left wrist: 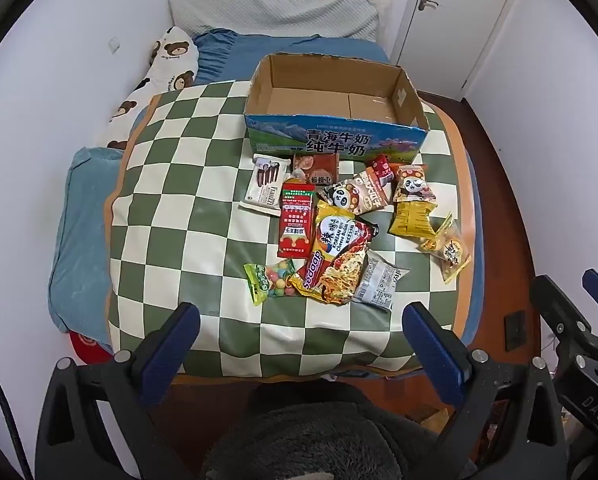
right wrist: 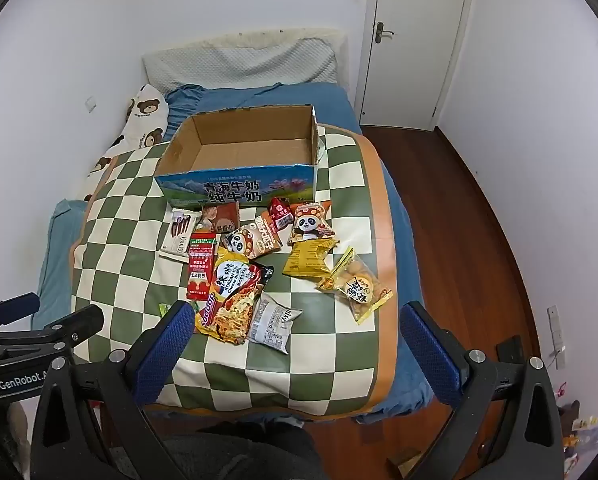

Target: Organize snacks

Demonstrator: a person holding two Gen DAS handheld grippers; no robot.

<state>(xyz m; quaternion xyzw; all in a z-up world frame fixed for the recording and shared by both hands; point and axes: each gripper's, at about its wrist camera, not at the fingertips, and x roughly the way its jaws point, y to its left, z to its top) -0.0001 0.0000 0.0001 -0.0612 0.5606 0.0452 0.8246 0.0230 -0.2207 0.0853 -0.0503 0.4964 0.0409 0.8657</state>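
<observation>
While both wide and empty, left tool (left wrist: 299,330) and right tool (right wrist: 297,330) above snacks (left wrist: 339,232), apart.

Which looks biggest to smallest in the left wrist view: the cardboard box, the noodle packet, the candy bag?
1. Cardboard box, clearly biggest, though farthest from the camera.
2. Noodle packet.
3. Candy bag, smallest. It lies beside the noodles, equally near, so that order is safe.

The open brown cardboard box with blue printed sides (left wrist: 335,100) stands empty at the far end of the green-and-cream checked quilt (left wrist: 171,184), clear from above. Overlapping snack packets (left wrist: 331,232) lie crowded just in front of it. The quilt's left half and near edge lie bare. A white wall (left wrist: 59,80) closes the left side.
</observation>
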